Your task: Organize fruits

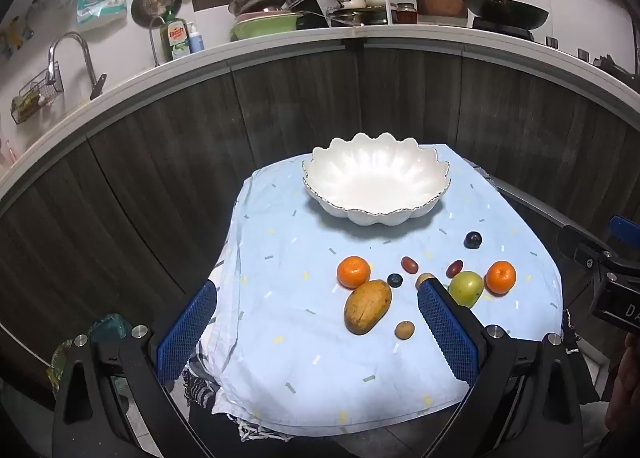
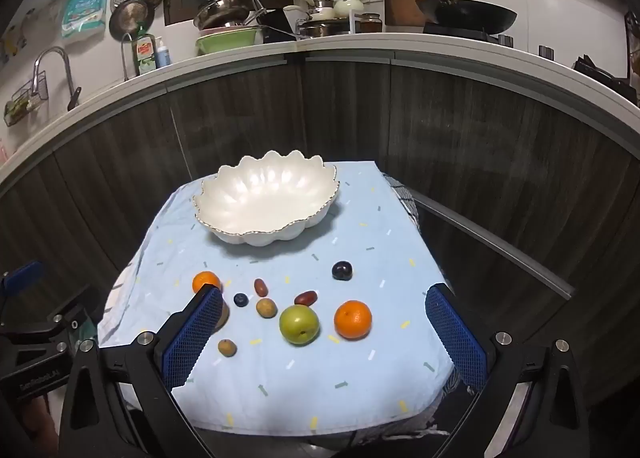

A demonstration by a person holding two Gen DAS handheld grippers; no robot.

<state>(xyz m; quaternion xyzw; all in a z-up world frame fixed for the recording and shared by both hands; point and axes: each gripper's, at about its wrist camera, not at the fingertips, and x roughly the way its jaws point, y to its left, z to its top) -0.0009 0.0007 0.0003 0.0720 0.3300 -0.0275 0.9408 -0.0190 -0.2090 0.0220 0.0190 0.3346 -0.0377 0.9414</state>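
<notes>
Both tools hover low over the near edge of the cloth-covered worktop (image 1: pixel 304 378), side by side and aimed toward the white scalloped bowl (image 1: pixel 376 177). The left tool (image 1: pixel 316 322) is spread wide, holding nothing; the right tool (image 2: pixel 324 330) likewise. The mango (image 1: pixel 367 306) lies on the cloth, long axis slanting near-left to far-right, touching the left orange (image 1: pixel 353 272). The green apple (image 2: pixel 299 324) sits between the right tool's fingers.

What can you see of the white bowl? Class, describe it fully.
The bowl is glossy white, ceramic by its look, wide and shallow, with fluted sides and a scalloped rim edged in a thin metallic line. It stands upright and empty at the far end of the pale blue cloth, apart from the fruit lying nearer the cameras. Nothing touches it but the cloth beneath.
</notes>
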